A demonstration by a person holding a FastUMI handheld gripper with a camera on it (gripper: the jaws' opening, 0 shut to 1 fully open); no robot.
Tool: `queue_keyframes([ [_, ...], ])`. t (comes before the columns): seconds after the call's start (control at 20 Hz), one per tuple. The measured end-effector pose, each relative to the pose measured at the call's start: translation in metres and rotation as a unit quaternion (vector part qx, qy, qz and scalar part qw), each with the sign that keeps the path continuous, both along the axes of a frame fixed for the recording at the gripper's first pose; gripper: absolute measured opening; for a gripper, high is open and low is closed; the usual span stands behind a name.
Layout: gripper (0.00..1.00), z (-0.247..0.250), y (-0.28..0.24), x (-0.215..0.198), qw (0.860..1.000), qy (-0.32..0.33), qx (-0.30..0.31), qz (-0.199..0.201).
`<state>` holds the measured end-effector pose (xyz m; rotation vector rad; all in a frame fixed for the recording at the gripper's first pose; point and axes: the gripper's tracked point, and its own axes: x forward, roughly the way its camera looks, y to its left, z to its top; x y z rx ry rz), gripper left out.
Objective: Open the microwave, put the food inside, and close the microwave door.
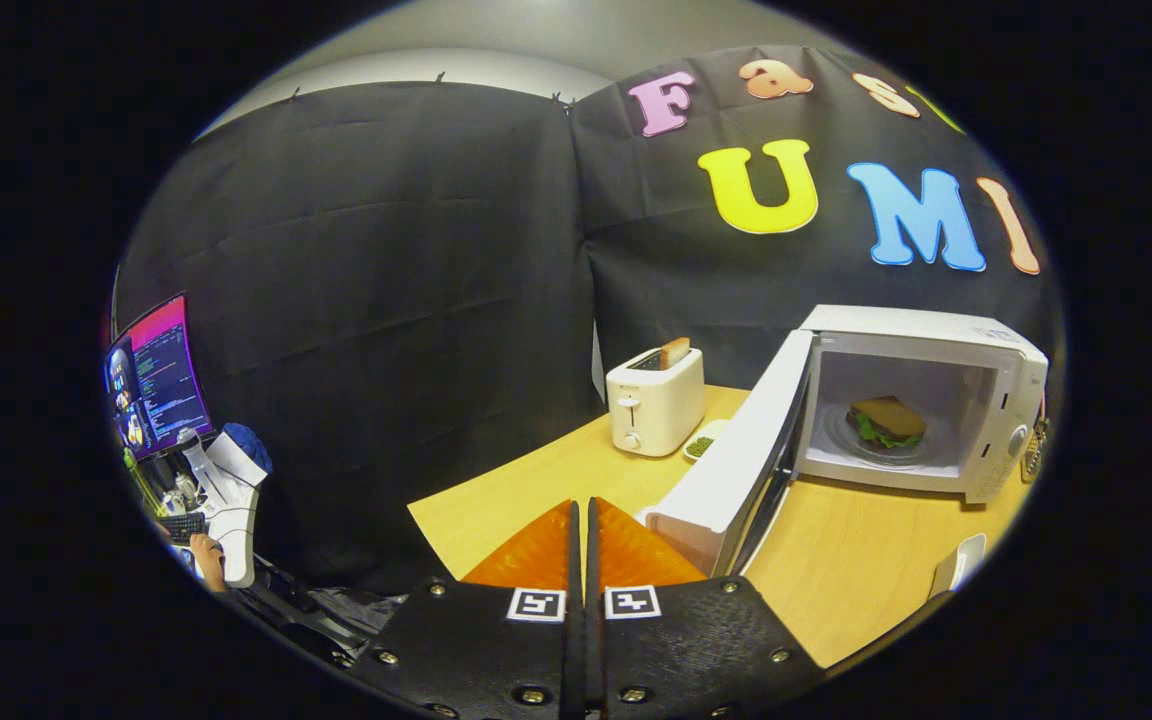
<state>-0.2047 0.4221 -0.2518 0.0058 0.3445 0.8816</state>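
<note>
Sandwich (887,420): bread over green lettuce, lying on the turntable plate (851,440) inside the microwave cavity. Well ahead of the tool and to its right. Food placement appears done.

Microwave (936,345): white, standing on the table (866,560), cavity open toward the tool.

Microwave door (736,470): swung wide on its left hinge, its free edge reaching out to a point just right of the tool's fingertips. Whether tip and door edge touch cannot be told. Judged remaining step: closing the door.

Tool (581,510): fingers brought together, nothing held between them; only a thin slit shows from base to tip.

Toaster (654,400): white, a slice of bread (675,351) standing in its slot, beyond the fingers and left of the door.

Small dish (701,443): green contents, on the table between toaster and door.

White object (958,562): at the near table edge, right of the tool; kind unclear.

Monitor (156,375), a white device (231,490) and a hand (206,558): far left, off the table.

Hazards, as judged:
- A push on the door's outer corner at a glancing angle may let the closed tips slide off.
- A hard shove may shift the light microwave along the table rather than latch the door.
- A weak push may leave the door resting ajar, unlatched.
- A wide leftward approach risks brushing the dish or toaster.
</note>
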Motion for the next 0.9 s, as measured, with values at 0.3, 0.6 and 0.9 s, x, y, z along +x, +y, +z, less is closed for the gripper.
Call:
queue_keyframes([
  [0.3, 0.0, 0.002, -0.075, 0.018, 0.998, -0.01, -0.023, -0.049],
  [0.6, 0.0, 0.008, -0.161, 0.074, 0.988, -0.015, -0.029, -0.154],
  [0.9, 0.0, 0.01, -0.228, 0.126, 0.97, -0.006, -0.027, -0.243],
])
